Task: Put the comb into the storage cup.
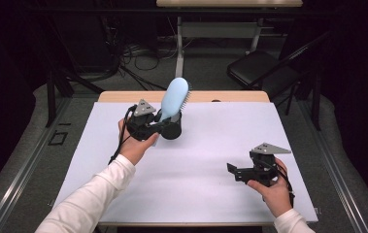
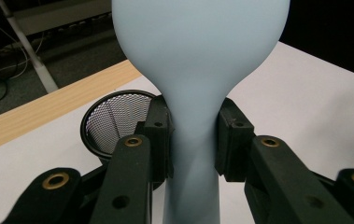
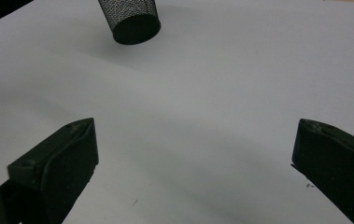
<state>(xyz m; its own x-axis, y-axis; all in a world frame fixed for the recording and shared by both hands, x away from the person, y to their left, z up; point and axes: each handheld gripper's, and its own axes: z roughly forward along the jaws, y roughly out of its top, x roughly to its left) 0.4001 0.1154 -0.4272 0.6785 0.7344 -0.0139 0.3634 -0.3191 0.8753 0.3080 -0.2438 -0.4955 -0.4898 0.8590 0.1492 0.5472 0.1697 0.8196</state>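
Hairbrush: a pale blue plastic paddle hairbrush (image 1: 175,98), upper centre of the high view, held off the table with its broad head up and tipped away toward the far edge; dark bristles show along its right side.
Grip: the left gripper (image 2: 193,140) pinches the brush by the narrow neck, one black pad pressed on each side, handle running down between them.
Cup: a black wire-mesh cylindrical cup (image 1: 171,127) stands upright on the white table mat (image 1: 220,160), just beside and below the brush; in the left gripper view its open mouth (image 2: 118,119) sits left of the handle.
Key relation: I judge the brush's long axis is near upright and the handle's lower end is close to the cup's rim, slightly to one side, so the handle likely wants shifting over the opening before it goes down.
Nearer hand: the left, by far.
Right gripper: (image 1: 236,171) lower right of the high view, jaws spread wide with nothing between them, well apart from the cup (image 3: 130,18).
Writing: no brand or label readable anywhere.
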